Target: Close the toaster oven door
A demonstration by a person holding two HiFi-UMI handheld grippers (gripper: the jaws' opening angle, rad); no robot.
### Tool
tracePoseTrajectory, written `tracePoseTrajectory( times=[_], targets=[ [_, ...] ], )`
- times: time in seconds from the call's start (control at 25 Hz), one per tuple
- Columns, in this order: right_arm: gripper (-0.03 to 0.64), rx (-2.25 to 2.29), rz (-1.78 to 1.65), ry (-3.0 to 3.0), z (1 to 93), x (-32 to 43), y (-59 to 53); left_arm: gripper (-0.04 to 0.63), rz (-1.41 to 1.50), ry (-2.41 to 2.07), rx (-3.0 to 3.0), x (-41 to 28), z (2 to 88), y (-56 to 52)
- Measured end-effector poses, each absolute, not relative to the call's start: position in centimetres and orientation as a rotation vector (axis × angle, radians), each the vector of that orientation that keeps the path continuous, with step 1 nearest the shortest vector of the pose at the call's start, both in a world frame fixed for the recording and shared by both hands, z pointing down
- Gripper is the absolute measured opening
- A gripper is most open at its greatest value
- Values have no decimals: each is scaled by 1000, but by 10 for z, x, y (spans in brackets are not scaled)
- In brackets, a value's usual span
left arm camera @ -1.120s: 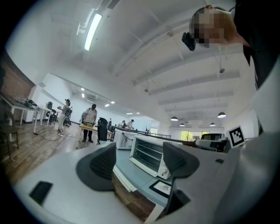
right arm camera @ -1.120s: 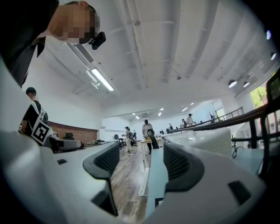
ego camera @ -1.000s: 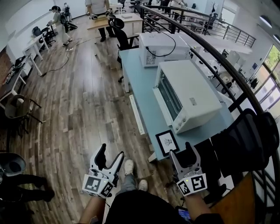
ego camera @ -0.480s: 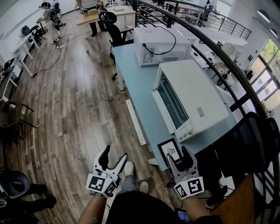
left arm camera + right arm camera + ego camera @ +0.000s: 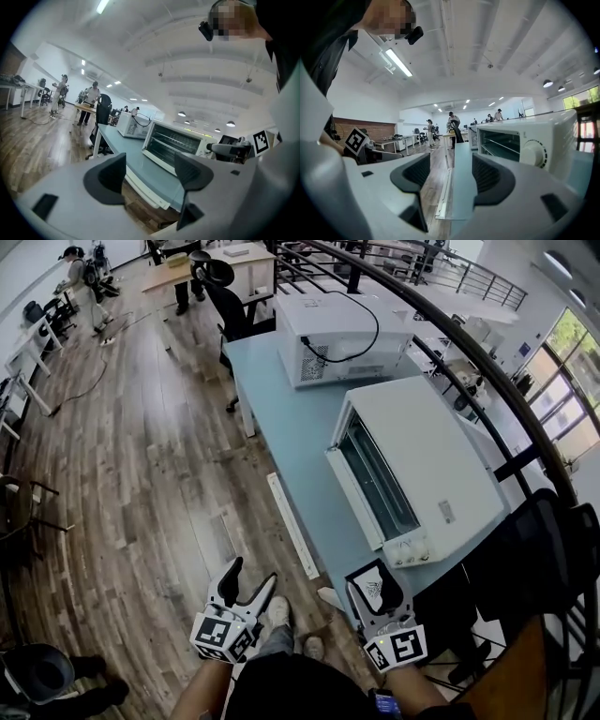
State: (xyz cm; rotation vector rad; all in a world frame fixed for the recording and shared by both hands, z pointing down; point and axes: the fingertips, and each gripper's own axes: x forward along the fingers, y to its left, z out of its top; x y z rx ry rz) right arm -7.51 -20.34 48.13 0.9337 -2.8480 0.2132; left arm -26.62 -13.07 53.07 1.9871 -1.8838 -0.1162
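Holding the left gripper (image 5: 251, 573) (image 5: 150, 173) low over the wood floor (image 5: 159, 484), near and left of the table (image 5: 281, 418), with jaws spread wide and gripping nothing.

Holding the right gripper (image 5: 377, 585) (image 5: 449, 176) at the table's near corner, above a marker card (image 5: 373, 579), with jaws also wide though just now closing a little, and with nothing pressed between the pads. Looking through those jaws along the table's left edge toward the far end of the room.

Seeing the oven (image 5: 431, 456) (image 5: 178, 140) (image 5: 520, 140) sitting on the table's near half, farther off than both grippers and right of them, with its door (image 5: 370, 486) hanging open toward the left and wire racks showing inside. Seeing a second white box (image 5: 337, 334) sitting on the far end of the same table, with a black cable trailing over its top.

Hovering apart from oven and door with both grippers, the right one being the nearer to the oven's knob end.
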Motion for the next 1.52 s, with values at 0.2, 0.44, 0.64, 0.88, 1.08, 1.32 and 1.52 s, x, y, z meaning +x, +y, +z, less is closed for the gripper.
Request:
tracePoseTrajectory(
  times=[0.2,0.44,0.64,0.88,1.08,1.32,1.52],
  targets=[
    [272,990,255,-2812,501,-91,-219,328,-83,-1794,1966,-281,564,-156],
    [272,1026,343,-2737,540,-88,-226,328,-112,-1675,1893,-278,606,-176],
    [268,980,365,-2708,562,-92,-231,327,-163,-1595,1823,-272,638,-195],
    [261,937,433,-2685,576,-89,-229,305,-276,-1401,1748,-246,674,-205],
    [259,919,461,-2669,582,-78,-230,305,-343,-1355,1629,-237,710,-211],
    [258,905,497,-2644,586,-63,-230,304,-454,-1286,1565,-226,728,-226],
    [253,843,523,-2665,586,-66,-221,301,-546,-1244,1524,-225,734,-245]
  ],
)
